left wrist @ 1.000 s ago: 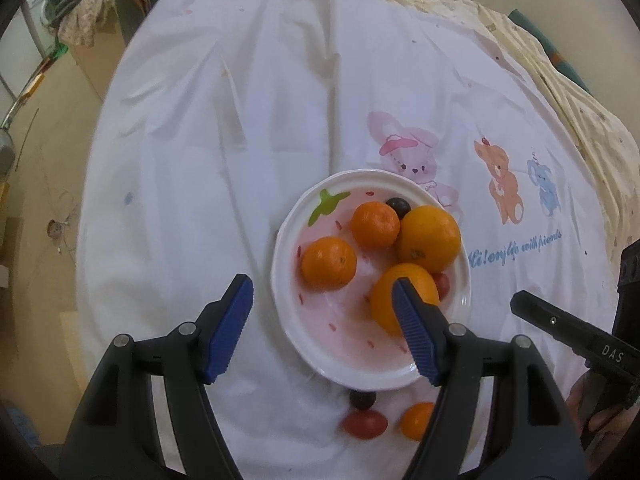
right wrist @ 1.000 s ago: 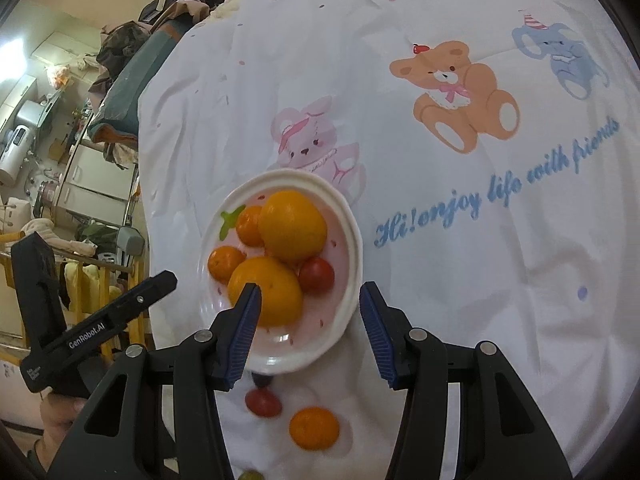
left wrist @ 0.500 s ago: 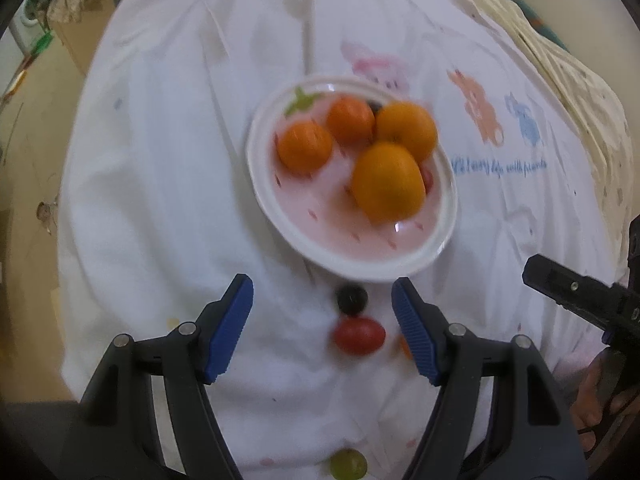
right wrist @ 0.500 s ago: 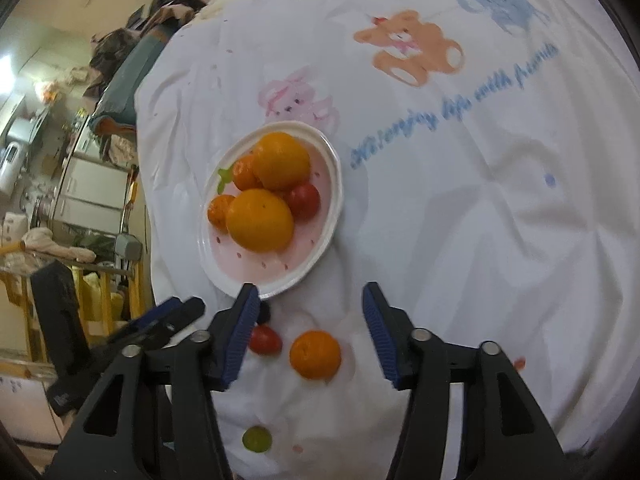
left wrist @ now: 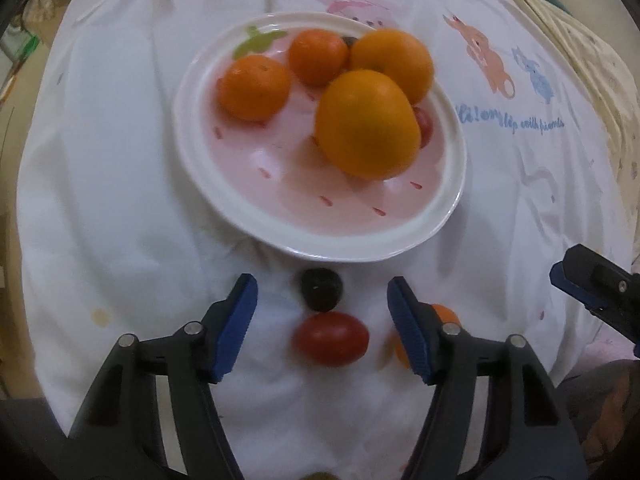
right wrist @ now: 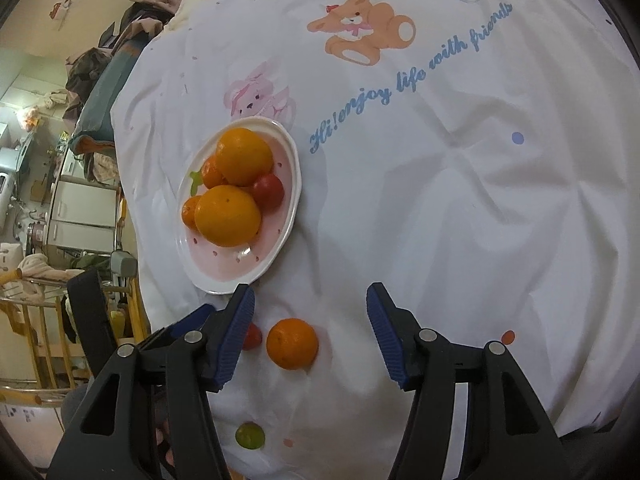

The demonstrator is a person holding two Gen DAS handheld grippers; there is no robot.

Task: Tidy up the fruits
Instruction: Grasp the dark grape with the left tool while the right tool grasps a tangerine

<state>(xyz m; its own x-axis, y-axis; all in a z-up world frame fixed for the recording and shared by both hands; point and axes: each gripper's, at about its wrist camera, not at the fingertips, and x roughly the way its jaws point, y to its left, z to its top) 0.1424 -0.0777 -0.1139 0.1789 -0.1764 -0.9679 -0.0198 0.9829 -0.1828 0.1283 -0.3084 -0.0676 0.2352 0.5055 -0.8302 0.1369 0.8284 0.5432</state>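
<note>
Each camera sits on its own gripper and looks forward along the two blue-padded fingers, which fill the lower part of the frame.

The left wrist view looks steeply down and close at the plate [left wrist: 320,240], with the dark grape [left wrist: 321,289] and the red tomato [left wrist: 330,342] on the cloth [left wrist: 120,200] between its fingers; the other gripper's tip shows at its right edge.

The right wrist view looks down at a shallower slant from farther back and to the right, so the plate [right wrist: 280,240] is small and left of centre, with room furniture beyond the cloth [right wrist: 480,200].

Both views share the plate, the tomato and the small orange [right wrist: 292,343].
</note>
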